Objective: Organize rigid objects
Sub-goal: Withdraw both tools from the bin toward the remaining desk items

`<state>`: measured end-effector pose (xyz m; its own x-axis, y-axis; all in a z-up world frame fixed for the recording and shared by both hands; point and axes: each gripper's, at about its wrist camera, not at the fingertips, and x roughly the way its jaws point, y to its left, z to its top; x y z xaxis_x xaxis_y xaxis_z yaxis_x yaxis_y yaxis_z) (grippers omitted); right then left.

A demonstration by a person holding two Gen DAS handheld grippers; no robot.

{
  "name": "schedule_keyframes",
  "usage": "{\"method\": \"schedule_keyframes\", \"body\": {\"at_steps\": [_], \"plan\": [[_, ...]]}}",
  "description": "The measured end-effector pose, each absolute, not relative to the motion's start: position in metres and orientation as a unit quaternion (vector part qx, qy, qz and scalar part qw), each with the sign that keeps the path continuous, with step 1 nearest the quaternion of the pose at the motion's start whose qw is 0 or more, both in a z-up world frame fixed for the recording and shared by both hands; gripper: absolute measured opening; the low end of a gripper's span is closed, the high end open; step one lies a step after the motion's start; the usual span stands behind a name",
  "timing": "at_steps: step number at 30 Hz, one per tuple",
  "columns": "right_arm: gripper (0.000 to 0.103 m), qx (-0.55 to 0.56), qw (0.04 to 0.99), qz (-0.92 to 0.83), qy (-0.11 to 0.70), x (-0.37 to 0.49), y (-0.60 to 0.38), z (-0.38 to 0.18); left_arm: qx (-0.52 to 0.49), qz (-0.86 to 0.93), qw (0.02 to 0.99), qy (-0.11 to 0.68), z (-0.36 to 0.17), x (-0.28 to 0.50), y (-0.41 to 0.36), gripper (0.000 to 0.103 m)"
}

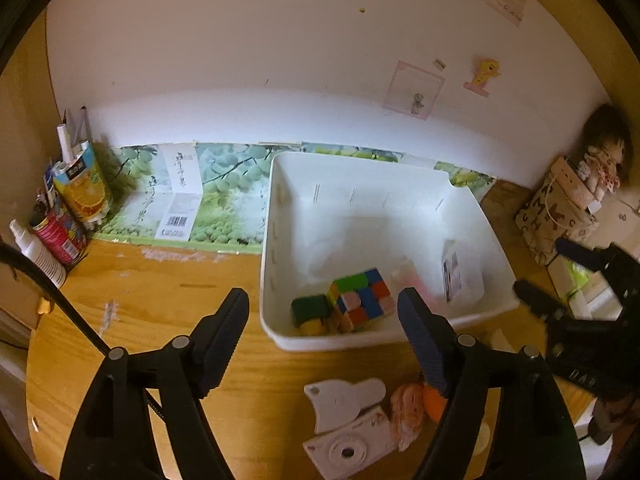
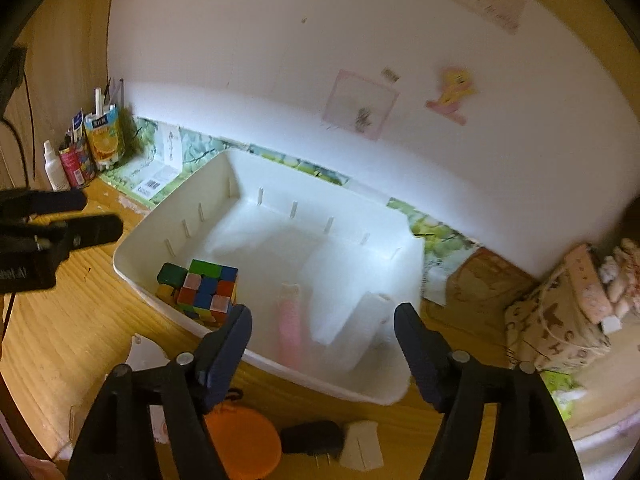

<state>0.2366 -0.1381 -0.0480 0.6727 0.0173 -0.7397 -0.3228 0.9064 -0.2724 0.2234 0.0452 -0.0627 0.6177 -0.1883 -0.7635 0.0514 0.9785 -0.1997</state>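
A: Listing item one, the left gripper (image 1: 324,312): its jaws are standing wide apart, nothing is sitting between them and the pads are touching nothing. It is hanging above the wooden table (image 1: 168,320), pointing down at the near left corner of the white bin (image 1: 276,240).

B: Entering item two, the right gripper (image 2: 322,322): it is likewise gaping wide and gripping nothing, hovering over the near rim of the same bin, to the right of the other gripper.

A: Logging the bin's contents: a puzzle cube (image 1: 360,300) is lying in the near left corner, touching a green block (image 1: 308,308) on its left, with a yellow block (image 1: 312,326) just beneath that one.

B: Adding a pink item (image 2: 290,332), blurred, lying near the middle of the near wall, and a clear packet (image 1: 460,272) leaning at the near right.

A: Recording what is lying outside, on the near table: a white toy camera (image 1: 348,446), a white card (image 1: 344,400) touching it on the far side, and an orange disc (image 2: 244,444).

B: Noting also a black plug (image 2: 312,438) just right of the disc, and a small white piece (image 2: 362,444) beside the plug.

A: Closing with the far left corner: a juice carton (image 1: 82,188) and a white spray bottle (image 1: 36,250) are standing upright.
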Motion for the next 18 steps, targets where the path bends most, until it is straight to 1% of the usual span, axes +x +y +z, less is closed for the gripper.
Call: {"method": "schedule_keyframes", "body": {"at_steps": [4,14,16,18], "plan": [[0.075,-0.197,0.902,0.081,0.376,0.219,-0.145,-0.037,-0.077,-0.070,0.896,0.432,-0.063,0.204,0.049,0.080],[0.075,-0.148,0.922,0.053,0.353,0.165,-0.161,-0.029,-0.061,-0.077,0.892,0.440,-0.066,0.162,0.053,0.080],[0.080,-0.136,0.927,0.049,0.345,0.152,-0.166,-0.028,-0.057,-0.077,0.894,0.438,-0.066,0.153,0.052,0.080],[0.080,-0.127,0.932,0.046,0.336,0.142,-0.169,-0.027,-0.054,-0.074,0.894,0.439,-0.066,0.145,0.051,0.080]]}}
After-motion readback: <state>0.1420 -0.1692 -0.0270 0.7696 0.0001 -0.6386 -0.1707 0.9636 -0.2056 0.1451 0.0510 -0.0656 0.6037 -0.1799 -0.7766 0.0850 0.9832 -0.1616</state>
